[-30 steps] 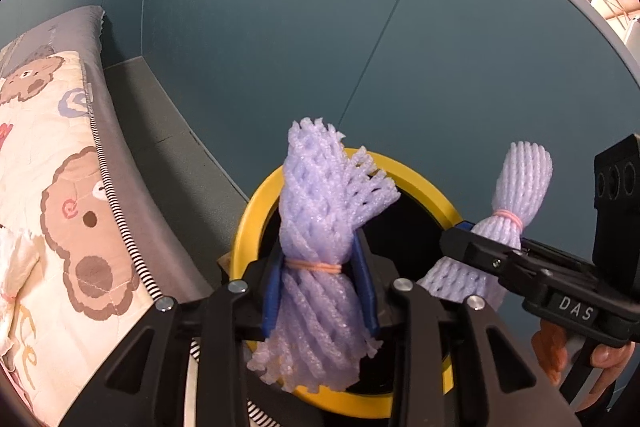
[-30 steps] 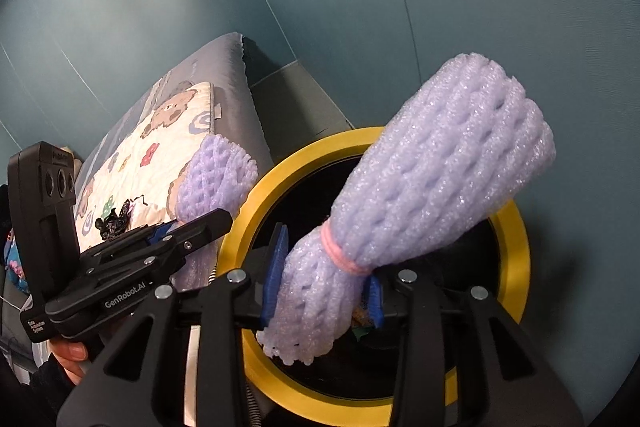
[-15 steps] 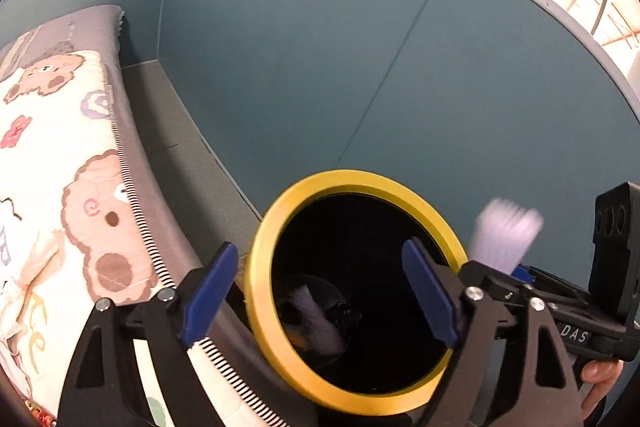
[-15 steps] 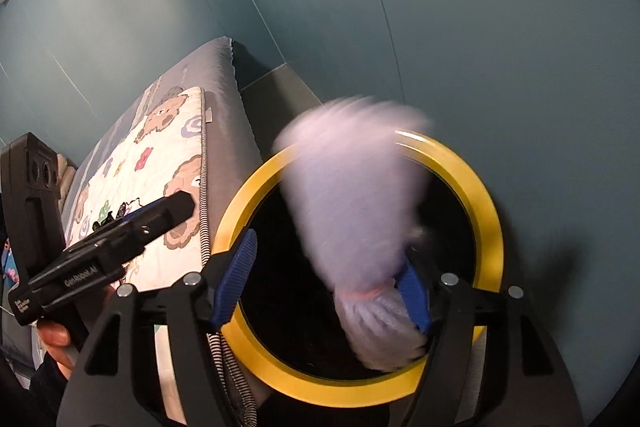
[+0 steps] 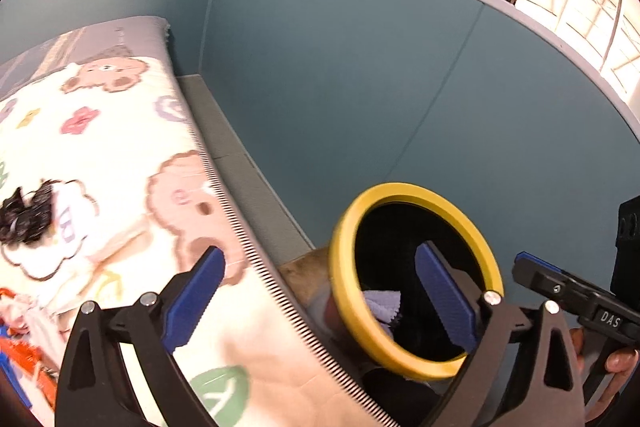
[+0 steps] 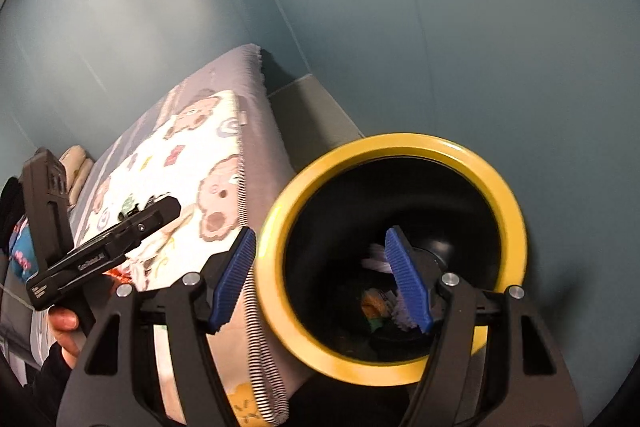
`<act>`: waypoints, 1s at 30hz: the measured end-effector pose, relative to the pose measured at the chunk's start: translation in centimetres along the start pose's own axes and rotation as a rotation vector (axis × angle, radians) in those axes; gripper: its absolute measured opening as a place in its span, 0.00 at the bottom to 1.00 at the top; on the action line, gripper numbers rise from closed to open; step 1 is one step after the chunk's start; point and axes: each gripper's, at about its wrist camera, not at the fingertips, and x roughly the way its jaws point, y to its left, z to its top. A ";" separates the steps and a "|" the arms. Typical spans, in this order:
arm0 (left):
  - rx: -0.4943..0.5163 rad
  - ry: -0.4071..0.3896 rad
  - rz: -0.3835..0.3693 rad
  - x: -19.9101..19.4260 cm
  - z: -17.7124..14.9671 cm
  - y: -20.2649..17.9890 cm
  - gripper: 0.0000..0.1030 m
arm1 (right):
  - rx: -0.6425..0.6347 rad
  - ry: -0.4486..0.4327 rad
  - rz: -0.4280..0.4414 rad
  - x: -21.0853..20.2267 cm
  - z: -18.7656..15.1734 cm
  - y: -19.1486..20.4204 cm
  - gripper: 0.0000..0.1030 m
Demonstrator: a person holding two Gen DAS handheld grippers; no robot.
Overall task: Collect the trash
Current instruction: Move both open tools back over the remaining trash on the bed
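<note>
Two risks. Bed (image 5: 120, 163) beside bin (image 6: 400, 147): more litter lies on the quilt, dark clump (image 5: 28, 215) included; swinging over carelessly could knock the yellow rim. Left gripper (image 5: 320, 303) fingers have just been opening, now spread, nothing between. Right gripper (image 6: 324, 279) likewise spread, empty. Foam nets (image 5: 382, 307) sit inside bin, light, could catch fingers.

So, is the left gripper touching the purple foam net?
Apart. Left wrist view: left gripper stands open and empty, while the foam net lies down inside the bin.
</note>
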 end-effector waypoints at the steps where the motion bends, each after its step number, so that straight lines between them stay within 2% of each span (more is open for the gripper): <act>1: -0.008 -0.005 0.008 -0.4 0.1 0.6 0.91 | -0.010 -0.001 0.008 -0.2 -0.2 0.4 0.63; 16: -0.118 -0.076 0.162 -10.3 -2.6 10.4 0.92 | -0.203 0.045 0.169 1.4 -1.9 12.2 0.63; 30: -0.240 -0.080 0.359 -17.6 -7.9 20.4 0.92 | -0.350 0.146 0.272 4.8 -4.9 21.8 0.63</act>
